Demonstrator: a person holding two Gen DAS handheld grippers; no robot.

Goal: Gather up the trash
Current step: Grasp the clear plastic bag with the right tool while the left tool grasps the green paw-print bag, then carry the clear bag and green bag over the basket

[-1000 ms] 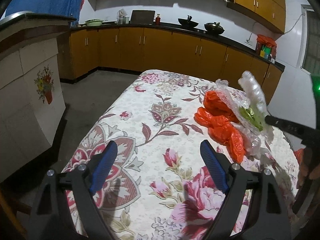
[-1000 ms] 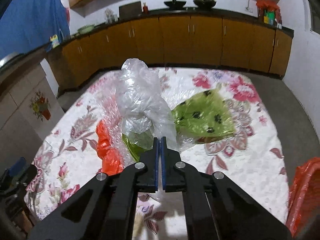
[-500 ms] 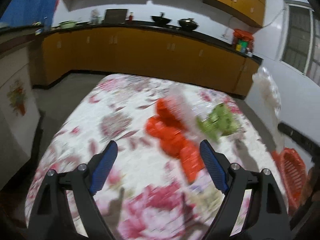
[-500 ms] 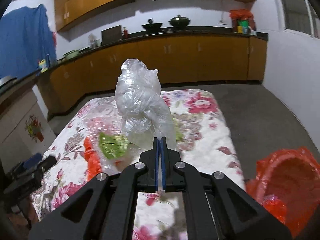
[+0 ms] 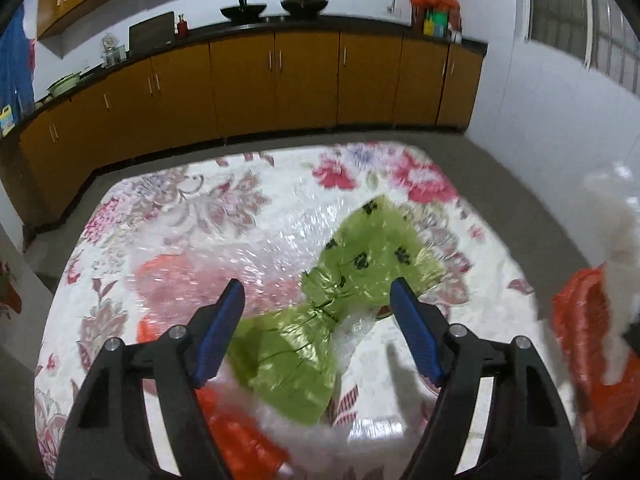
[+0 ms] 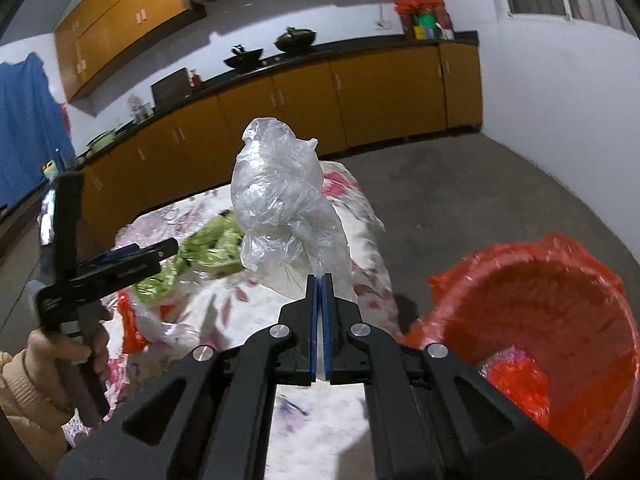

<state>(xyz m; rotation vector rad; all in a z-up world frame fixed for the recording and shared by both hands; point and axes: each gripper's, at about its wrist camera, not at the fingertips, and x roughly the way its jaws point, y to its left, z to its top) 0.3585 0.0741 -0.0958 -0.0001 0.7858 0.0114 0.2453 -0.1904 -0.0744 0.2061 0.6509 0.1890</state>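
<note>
My right gripper is shut on a crumpled clear plastic bag and holds it in the air beside the table's right edge, left of the bin. The bag shows blurred in the left wrist view. A red-lined trash bin stands on the floor to the right; it also shows in the left wrist view. My left gripper is open over a green plastic bag, with clear bubble wrap and orange bags around it on the table.
The floral-cloth table fills the middle. Orange kitchen cabinets with pots on the counter run along the back wall. A white wall is on the right, with bare floor between it and the table. Red trash lies inside the bin.
My right gripper has carried the clear bag off the table to the right, near the bin. My left gripper has swung right and forward, over the green bag.
</note>
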